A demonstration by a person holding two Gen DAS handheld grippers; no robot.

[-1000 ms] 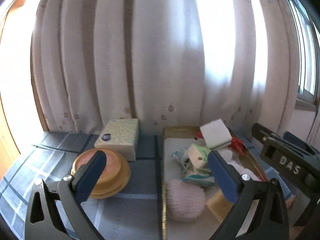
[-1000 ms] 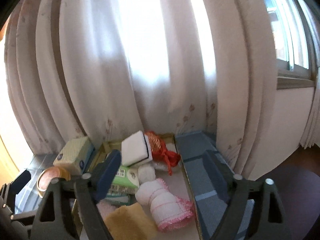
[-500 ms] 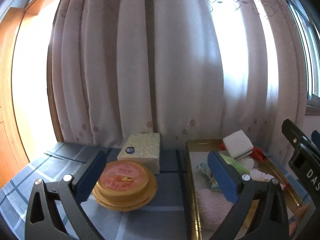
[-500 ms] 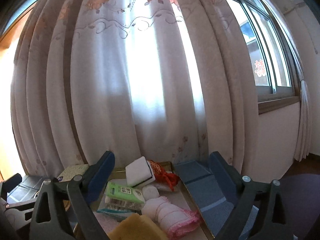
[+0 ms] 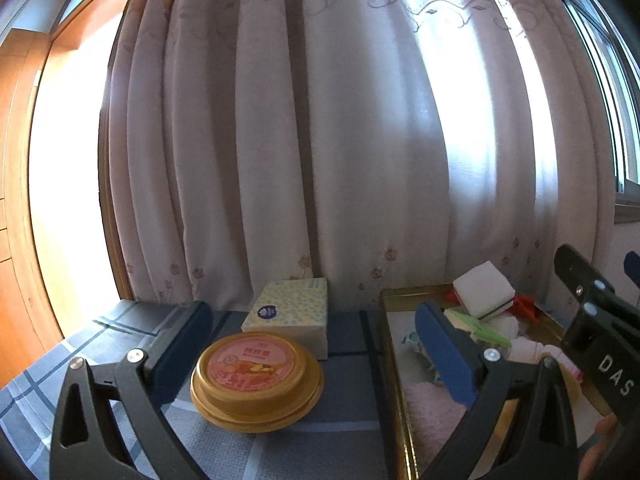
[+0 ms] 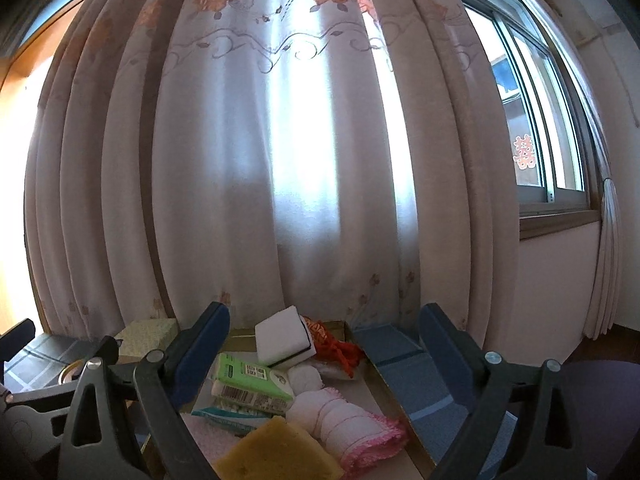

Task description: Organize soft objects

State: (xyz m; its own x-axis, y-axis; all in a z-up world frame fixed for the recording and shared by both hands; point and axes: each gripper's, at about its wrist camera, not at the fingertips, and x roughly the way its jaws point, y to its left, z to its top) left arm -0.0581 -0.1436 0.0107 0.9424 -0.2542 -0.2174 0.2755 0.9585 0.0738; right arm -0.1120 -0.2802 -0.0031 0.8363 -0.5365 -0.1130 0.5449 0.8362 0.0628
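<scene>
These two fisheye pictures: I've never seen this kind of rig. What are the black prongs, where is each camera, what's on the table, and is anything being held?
No robot here: a person holds a two-finger gripper in each hand, each with a camera looking along its fingers. The left gripper and right gripper are both open and hold nothing.

The left view shows a round gold container and a tissue pack on the blue cloth. Beside them, a gold tray holds soft things: a white sponge, green tissue packet, rolled pink-trimmed cloth, yellow sponge and red item.
</scene>
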